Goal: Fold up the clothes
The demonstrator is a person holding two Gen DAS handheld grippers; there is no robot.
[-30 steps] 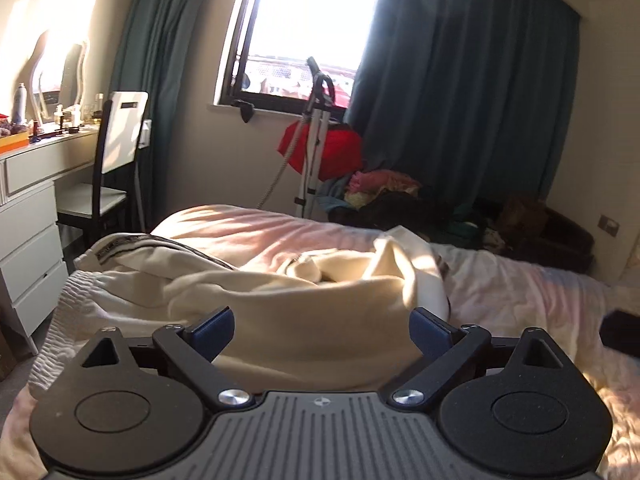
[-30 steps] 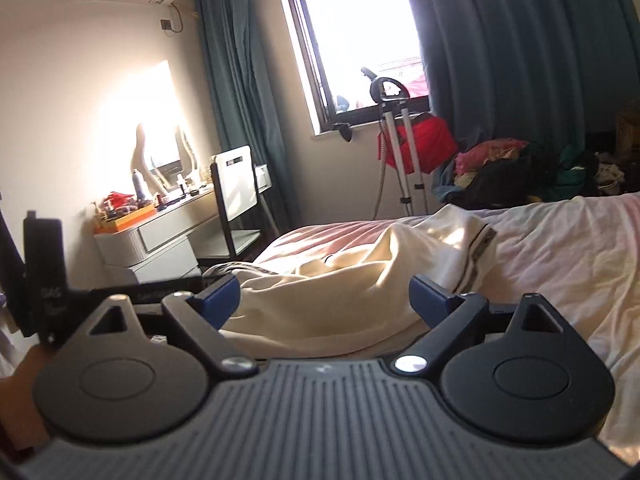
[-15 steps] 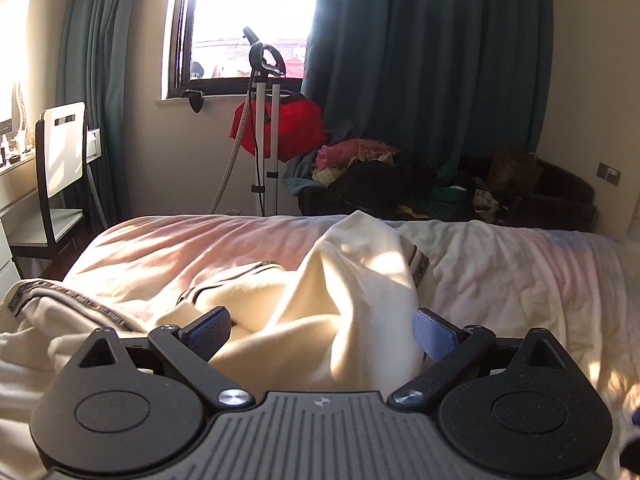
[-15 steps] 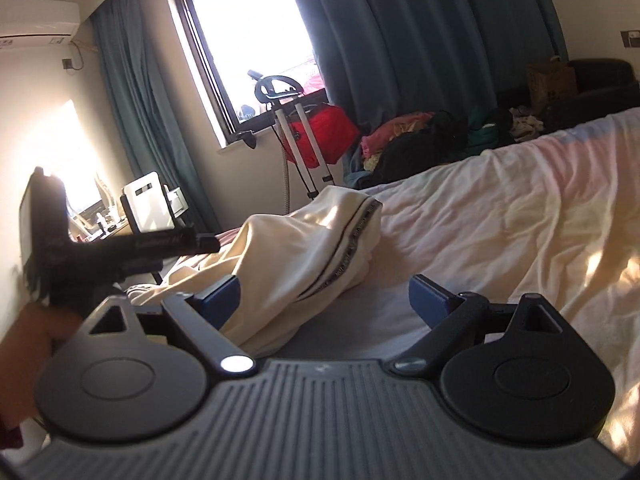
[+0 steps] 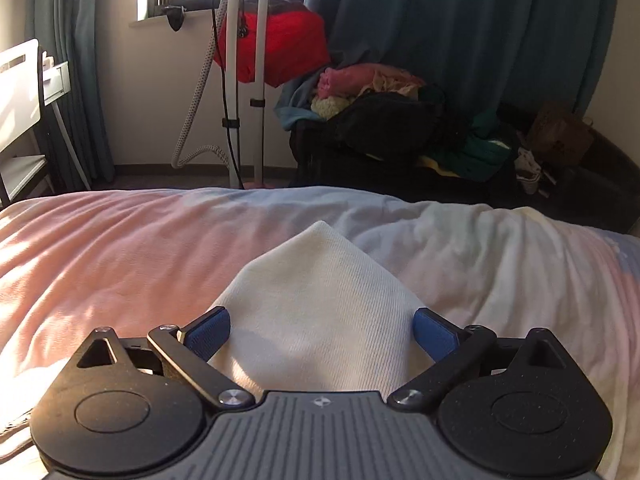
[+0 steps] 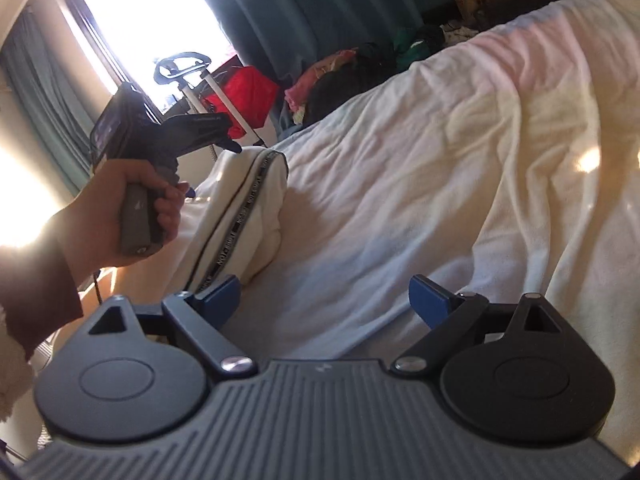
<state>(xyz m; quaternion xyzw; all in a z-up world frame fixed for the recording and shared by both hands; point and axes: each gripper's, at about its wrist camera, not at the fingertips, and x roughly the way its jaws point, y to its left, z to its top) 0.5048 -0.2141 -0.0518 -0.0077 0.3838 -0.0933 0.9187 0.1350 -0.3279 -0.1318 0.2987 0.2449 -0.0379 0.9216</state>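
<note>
The left tool (image 5: 320,334) stood wide open, its blue pads either side of a peaked fold of the cream garment (image 5: 320,300) without pinching it. Beyond that lay the bed (image 5: 120,248), then a garment steamer (image 5: 244,80) and a heap of clothes (image 5: 384,112) by the curtain. The right tool (image 6: 324,300) was also spread wide, holding nothing; the cream garment with its lettered stripe (image 6: 240,208) lay just ahead of its left pad, with bare bed sheet (image 6: 440,160) beyond.
</note>
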